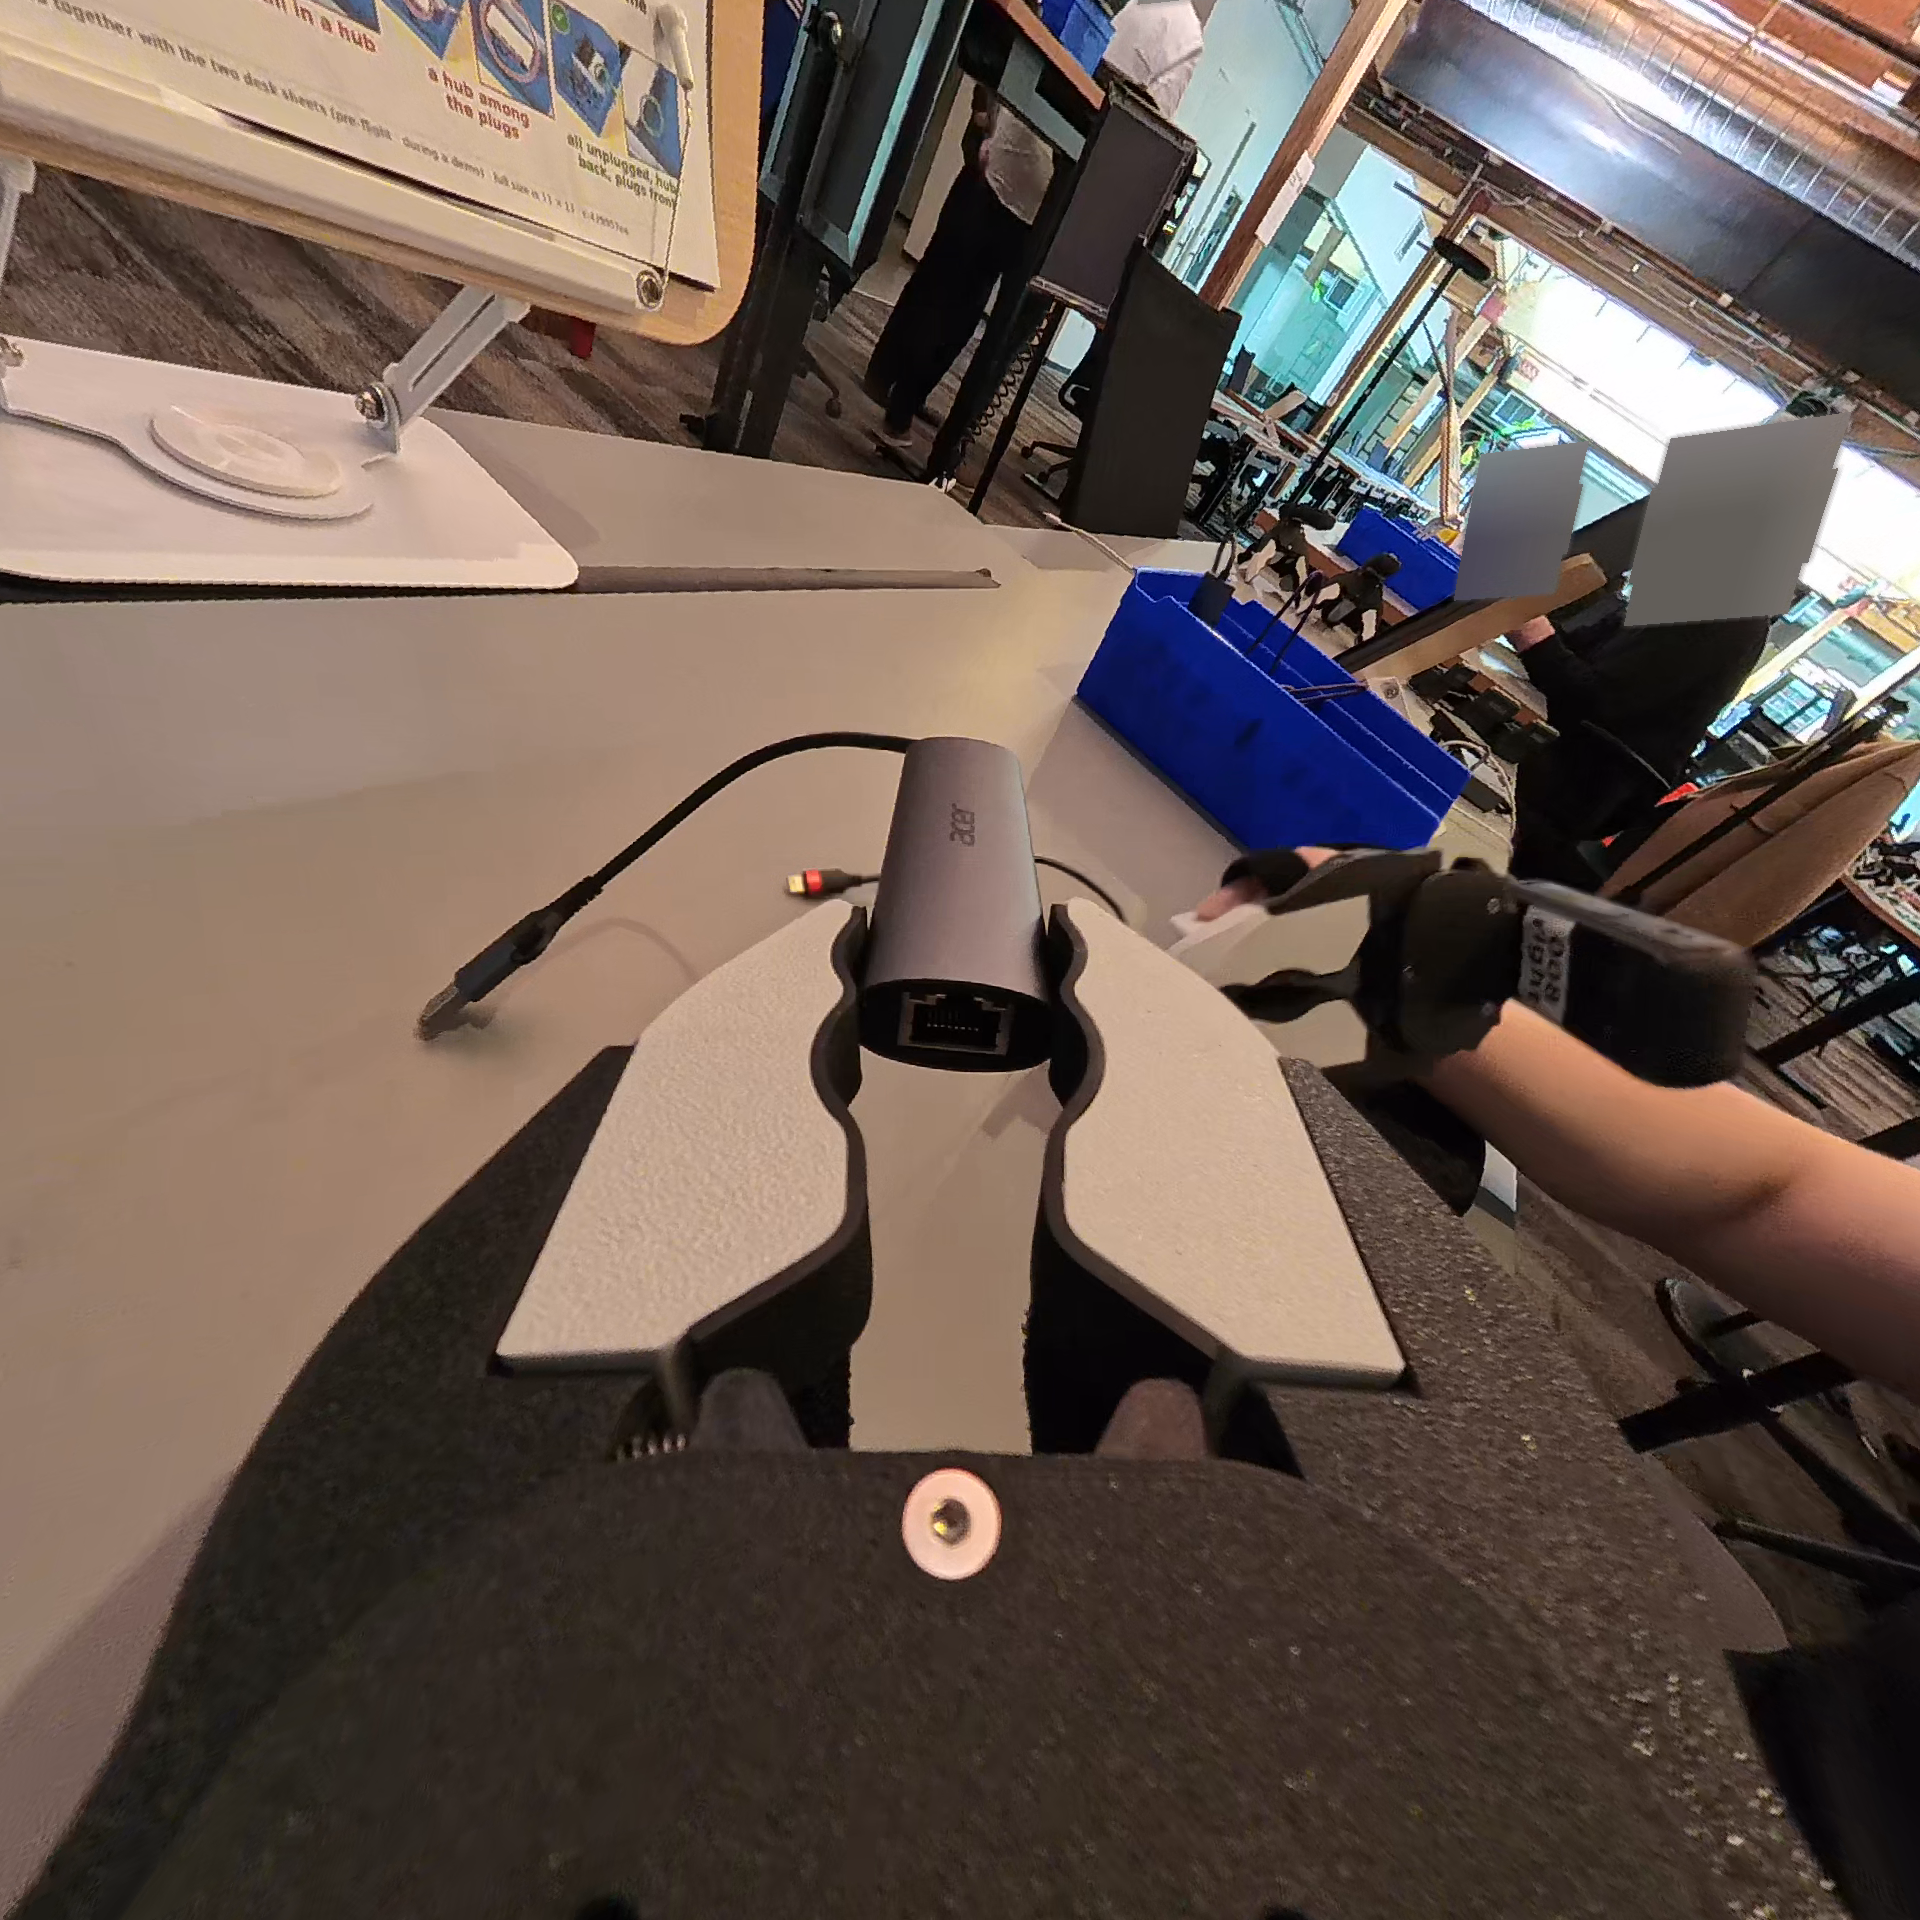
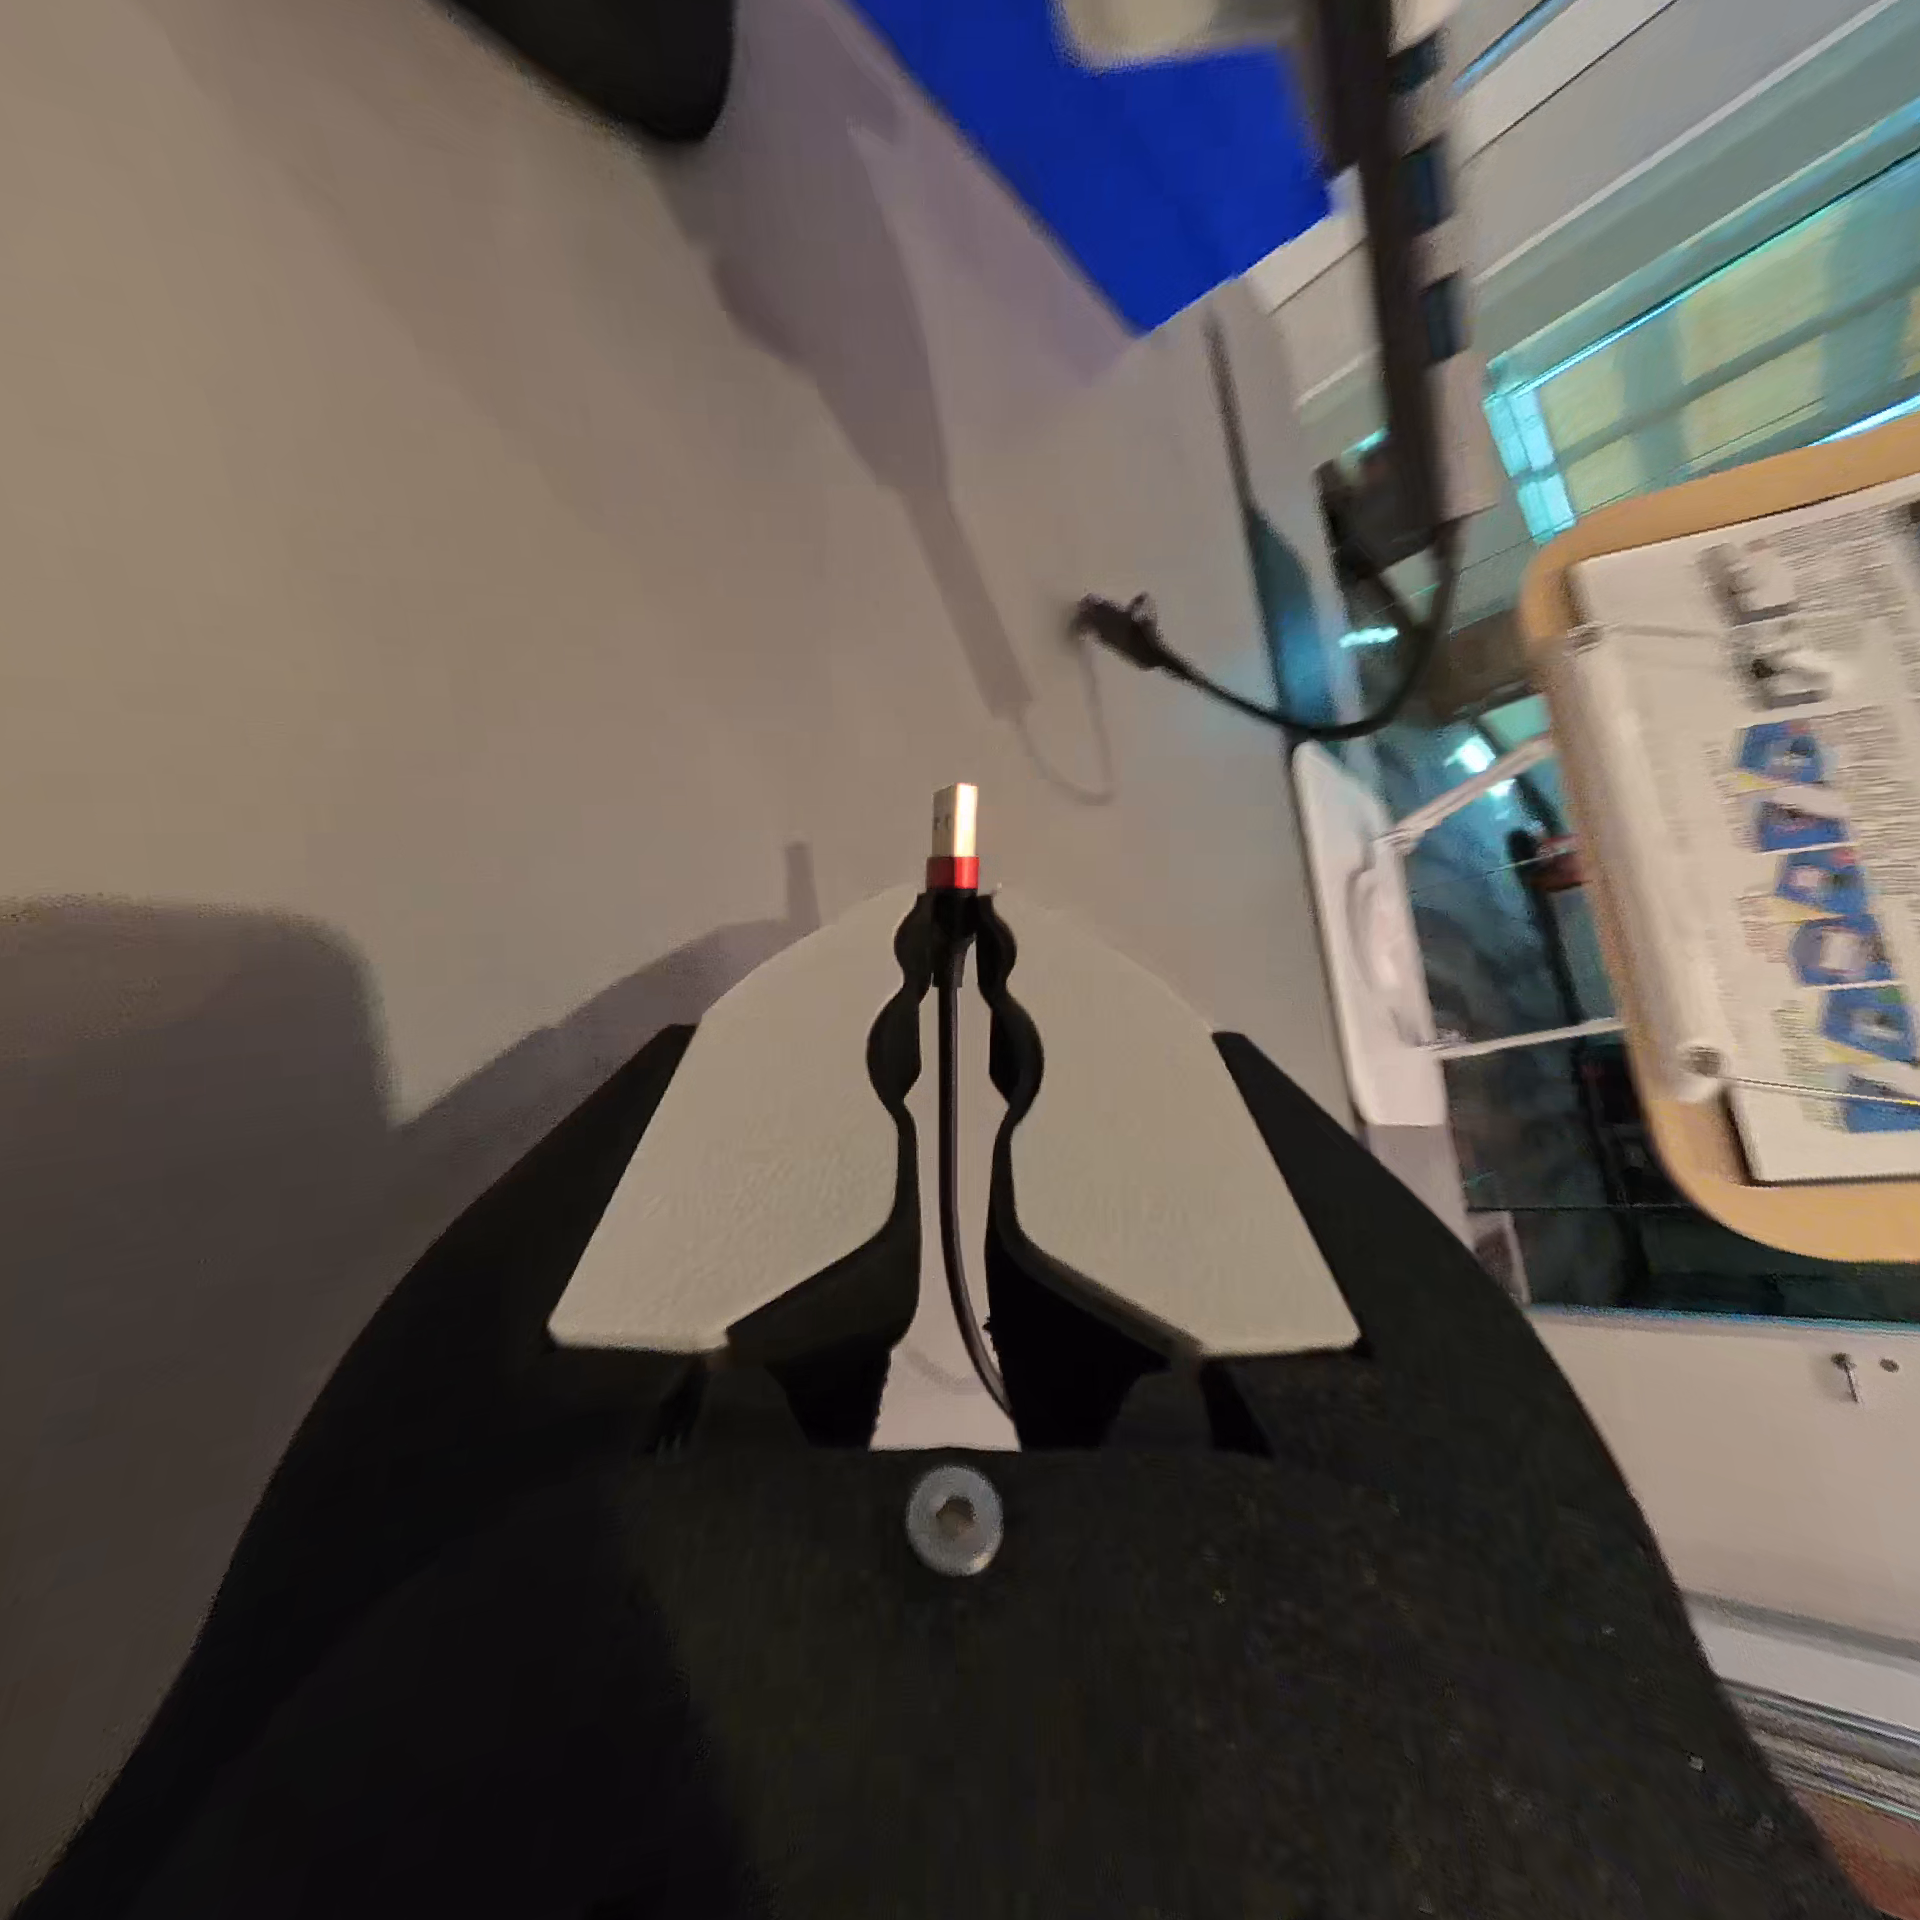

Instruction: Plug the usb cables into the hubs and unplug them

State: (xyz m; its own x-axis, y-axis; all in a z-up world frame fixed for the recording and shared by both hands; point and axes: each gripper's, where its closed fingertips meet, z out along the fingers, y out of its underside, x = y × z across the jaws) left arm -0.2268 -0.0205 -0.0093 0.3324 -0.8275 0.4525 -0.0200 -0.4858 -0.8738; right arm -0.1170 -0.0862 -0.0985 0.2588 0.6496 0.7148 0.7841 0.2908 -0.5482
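The left tool [image 1: 951, 997] is clamped on the grey hub [image 1: 956, 894], holding it by its near end so the body sticks forward, lifted clear of the tabletop [image 1: 312, 790]. The network socket faces the camera and the hub's own black lead [image 1: 623, 862] trails off to the left, its plug resting on the surface. Gripped like that, the hub's long sides stay free, which I take to be the point: the ports along one flank are left open for a plug to come in from the side.

The right tool [image 2: 954, 935] pinches a thin black cable just behind its red collar, so the metal plug [image 2: 954, 821] juts straight out past the fingertips with the slack running back between the fingers. Holding it that close to the tip keeps the plug stiff and aimed along the tool. The right wrist view is blurred and tilted. In the left wrist view a red-collared plug [image 1: 816, 883] lies just beside the hub; whether it is this same one I cannot tell, since the right tool is largely hidden behind a gloved hand [image 1: 1455, 966] there.

A blue bin [image 1: 1247, 717] sits further back, well apart, and an instruction board [image 1: 364, 135] stands on its white base at the far left.

I judge this to be the approach before insertion: plug and hub are each secured but not yet joined.
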